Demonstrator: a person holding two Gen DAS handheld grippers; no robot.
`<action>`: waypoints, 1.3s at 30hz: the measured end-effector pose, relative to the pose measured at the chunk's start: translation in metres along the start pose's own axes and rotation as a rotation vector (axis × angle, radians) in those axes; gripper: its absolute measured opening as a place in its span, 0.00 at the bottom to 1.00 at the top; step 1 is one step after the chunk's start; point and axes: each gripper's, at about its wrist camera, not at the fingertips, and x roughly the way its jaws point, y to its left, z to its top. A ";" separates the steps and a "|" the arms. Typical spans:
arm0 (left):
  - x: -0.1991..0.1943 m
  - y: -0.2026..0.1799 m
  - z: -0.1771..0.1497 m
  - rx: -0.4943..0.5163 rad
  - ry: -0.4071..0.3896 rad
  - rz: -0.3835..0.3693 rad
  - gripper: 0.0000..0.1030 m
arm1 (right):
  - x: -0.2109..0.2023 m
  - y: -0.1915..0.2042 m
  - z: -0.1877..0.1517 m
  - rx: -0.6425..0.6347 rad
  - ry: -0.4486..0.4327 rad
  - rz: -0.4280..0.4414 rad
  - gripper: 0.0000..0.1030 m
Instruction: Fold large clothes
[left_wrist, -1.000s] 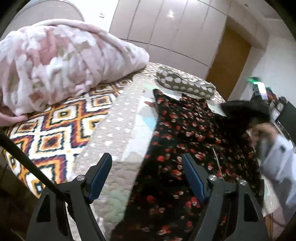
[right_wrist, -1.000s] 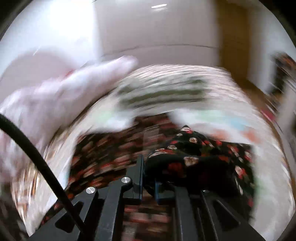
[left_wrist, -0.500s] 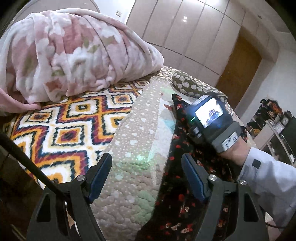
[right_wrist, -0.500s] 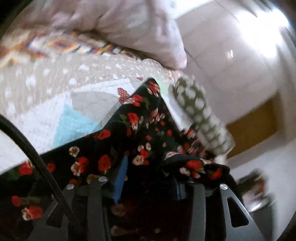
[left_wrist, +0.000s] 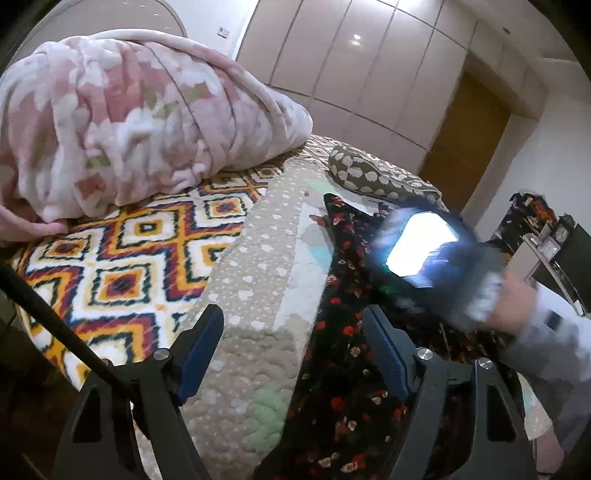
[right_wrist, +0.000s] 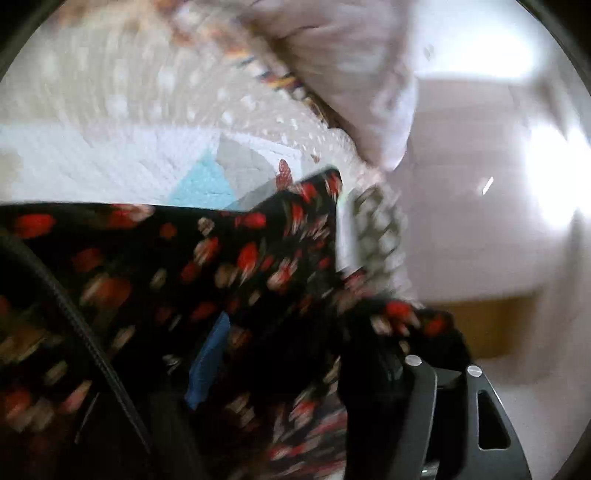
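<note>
The dress (left_wrist: 343, 332), black with red flowers, is lying spread along the right side of the bed (left_wrist: 255, 266), on a beige dotted quilt (left_wrist: 251, 295). In the right wrist view the dress (right_wrist: 236, 258) is filling the lower frame, blurred, and draping over the right gripper (right_wrist: 280, 373); its jaws are mostly hidden by cloth, so I cannot tell whether they are pinching it. The left gripper (left_wrist: 291, 350) is hovering over the quilt's edge with jaws spread wide, holding nothing. The right gripper (left_wrist: 436, 258), blurred, is reaching over the dress. Beside the quilt, a diamond-patterned blanket (left_wrist: 122, 258) is lying under a heaped pink blanket (left_wrist: 140, 114). A spotted pillow (left_wrist: 373, 177) is sitting beyond the dress, near the wardrobe (left_wrist: 369, 74).
</note>
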 end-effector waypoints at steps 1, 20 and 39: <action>0.004 -0.002 0.002 0.002 0.008 0.000 0.74 | -0.006 -0.008 -0.014 0.041 -0.032 0.053 0.75; 0.039 -0.077 0.013 0.138 0.049 -0.047 0.74 | 0.047 -0.146 -0.250 1.075 -0.142 0.744 0.74; 0.033 -0.037 0.015 0.031 0.031 -0.047 0.74 | 0.097 -0.123 -0.008 0.980 -0.199 0.872 0.19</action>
